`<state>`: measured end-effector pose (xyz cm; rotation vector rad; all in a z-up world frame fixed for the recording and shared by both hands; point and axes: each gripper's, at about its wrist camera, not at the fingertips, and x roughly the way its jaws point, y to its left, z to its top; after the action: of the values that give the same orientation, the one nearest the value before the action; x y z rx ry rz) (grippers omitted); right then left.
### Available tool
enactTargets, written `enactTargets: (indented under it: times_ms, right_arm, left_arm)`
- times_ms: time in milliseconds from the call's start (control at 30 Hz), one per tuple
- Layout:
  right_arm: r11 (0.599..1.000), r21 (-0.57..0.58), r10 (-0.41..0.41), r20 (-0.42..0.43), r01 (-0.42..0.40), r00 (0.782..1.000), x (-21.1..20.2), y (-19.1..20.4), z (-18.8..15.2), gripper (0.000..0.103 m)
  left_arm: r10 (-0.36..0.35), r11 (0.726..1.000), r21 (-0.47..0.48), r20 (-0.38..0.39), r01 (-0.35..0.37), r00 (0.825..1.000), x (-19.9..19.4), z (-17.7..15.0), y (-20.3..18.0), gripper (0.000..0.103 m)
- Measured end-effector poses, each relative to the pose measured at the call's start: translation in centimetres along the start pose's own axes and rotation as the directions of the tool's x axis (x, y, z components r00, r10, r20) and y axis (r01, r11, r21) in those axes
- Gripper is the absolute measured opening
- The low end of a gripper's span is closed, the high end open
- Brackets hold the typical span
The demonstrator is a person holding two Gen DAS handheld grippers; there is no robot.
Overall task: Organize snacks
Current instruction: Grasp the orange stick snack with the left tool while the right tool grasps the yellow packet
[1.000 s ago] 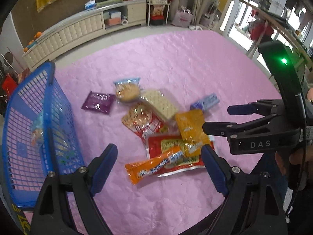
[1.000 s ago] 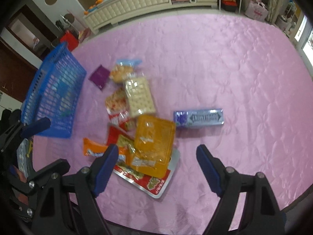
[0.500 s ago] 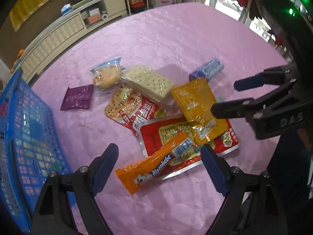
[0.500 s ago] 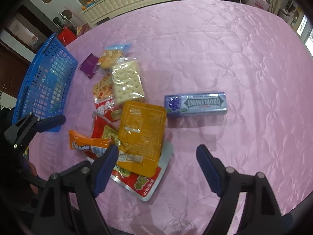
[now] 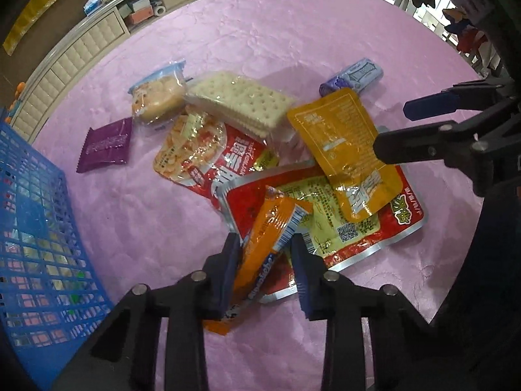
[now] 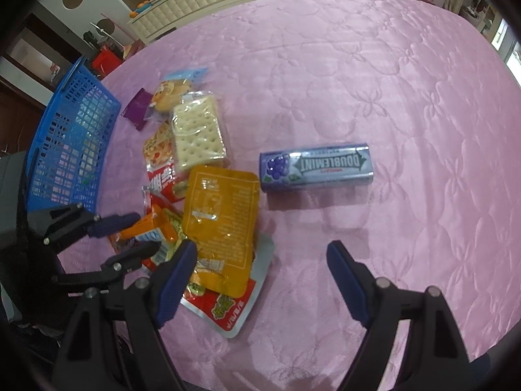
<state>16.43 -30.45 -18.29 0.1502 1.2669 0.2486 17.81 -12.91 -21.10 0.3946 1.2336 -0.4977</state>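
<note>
Snacks are piled beneath both tools; the orange candy stick (image 5: 270,238) is pinched between the closing jaws of the left hand-held gripper (image 5: 265,262). The right hand-held gripper (image 6: 260,267) is held spread, with nothing gripped.

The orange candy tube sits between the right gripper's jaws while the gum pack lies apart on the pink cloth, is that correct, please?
Not quite: the left gripper has the orange candy tube between its closing jaws, as the left wrist view shows. The gum pack does lie apart on the pink cloth.

Home living rm — TV cabinet (image 5: 81,52), shelves.
</note>
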Motion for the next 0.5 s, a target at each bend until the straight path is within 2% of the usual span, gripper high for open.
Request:
enactTargets:
  times_ms: [33,67,233,433,500]
  right_arm:
    - [1.000,-0.002,0.000,-0.002,0.000,1.000,0.0,0.1,0.1,0.085]
    - [1.000,0.000,-0.029,-0.014,0.029,0.999,0.0,0.3,0.2,0.085]
    - [0.999,-0.017,-0.037,-0.036,0.036,0.999,0.9,1.5,1.1,0.085]
    - [0.999,-0.017,-0.028,-0.087,0.027,0.996,3.2,2.5,2.3,0.085]
    - [0.997,-0.042,-0.061,-0.081,0.058,0.995,3.5,3.1,2.7,0.086]
  left_arm:
    - [-0.002,1.000,-0.003,0.013,0.002,1.000,-0.3,-0.1,-0.1,0.016]
    - [-0.003,1.000,-0.012,0.024,0.003,1.000,-0.6,-0.2,0.0,0.014]
    - [-0.007,0.993,-0.115,0.099,0.018,0.995,-2.8,-0.3,1.5,0.013]
    - [0.010,0.986,-0.166,0.127,0.011,0.992,-3.9,-0.7,2.3,0.013]
    - [0.008,0.984,-0.177,0.128,0.015,0.992,-4.0,-1.0,2.5,0.013]
